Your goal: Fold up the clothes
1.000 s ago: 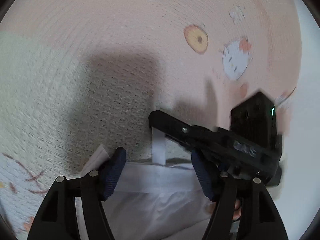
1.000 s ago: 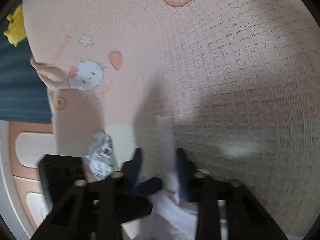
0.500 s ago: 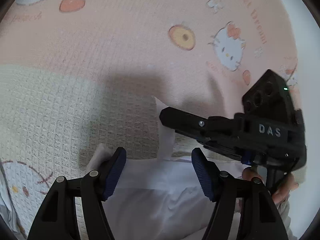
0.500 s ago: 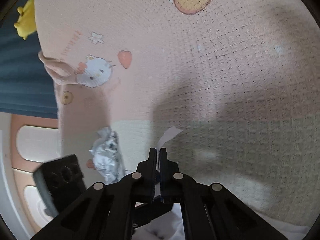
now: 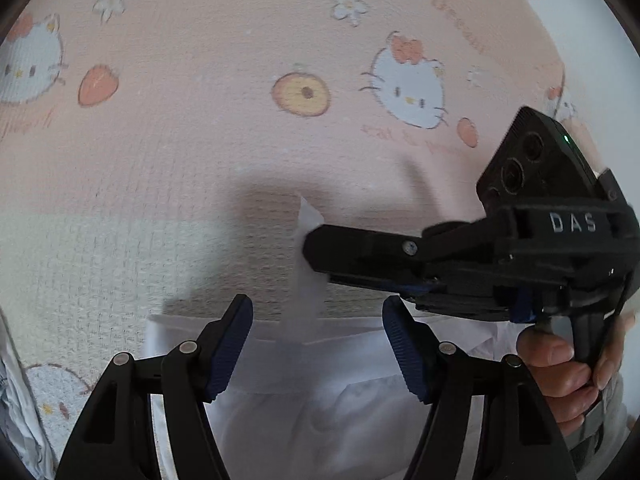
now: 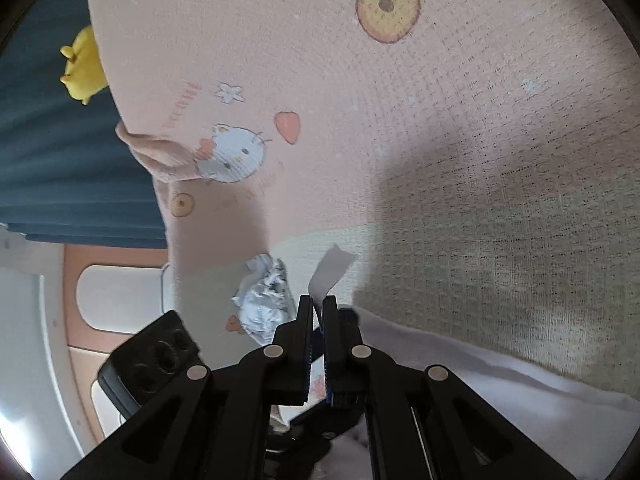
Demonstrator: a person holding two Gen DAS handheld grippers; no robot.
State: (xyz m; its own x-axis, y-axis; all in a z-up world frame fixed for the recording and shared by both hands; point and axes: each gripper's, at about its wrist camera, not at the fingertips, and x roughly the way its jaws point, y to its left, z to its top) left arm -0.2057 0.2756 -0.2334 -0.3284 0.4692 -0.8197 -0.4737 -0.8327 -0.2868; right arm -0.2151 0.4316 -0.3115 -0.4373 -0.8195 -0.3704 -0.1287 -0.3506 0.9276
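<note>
1. My right claw point(image 5: 310, 246) is pinched tight on a thin white strip of cloth point(image 5: 306, 276). In the right wrist view the strip pokes out past the tips toward 12 o'clock.
2. That strip is part of the white soft garment point(image 5: 320, 380). The garment lies on the pink and cream waffle blanket with cat faces and oranges point(image 5: 200, 140), which covers a bed. In the left wrist view it fills the 6 o'clock part.
3. My left claw point(image 5: 316, 344) stands wide apart and holds nothing. It hangs over the top edge of the garment. The strip rises between its blue pads point(image 5: 230, 344) but I see no touch.
4. A hand point(image 5: 560, 364) grips the handle of the right claw at 4 o'clock in the left wrist view.
5. I think the cloth is light and floppy. It will sag and slide if I hold only one small spot. It will not break.
6. I think the best place for the left claw is the flat top edge, near 7 o'clock of the strip. Then both claws can keep the edge straight.
7. A crumpled grey and white cloth point(image 6: 264, 300) lies at 10 o'clock of the right claw in its own view. I would stay away from it.
</note>
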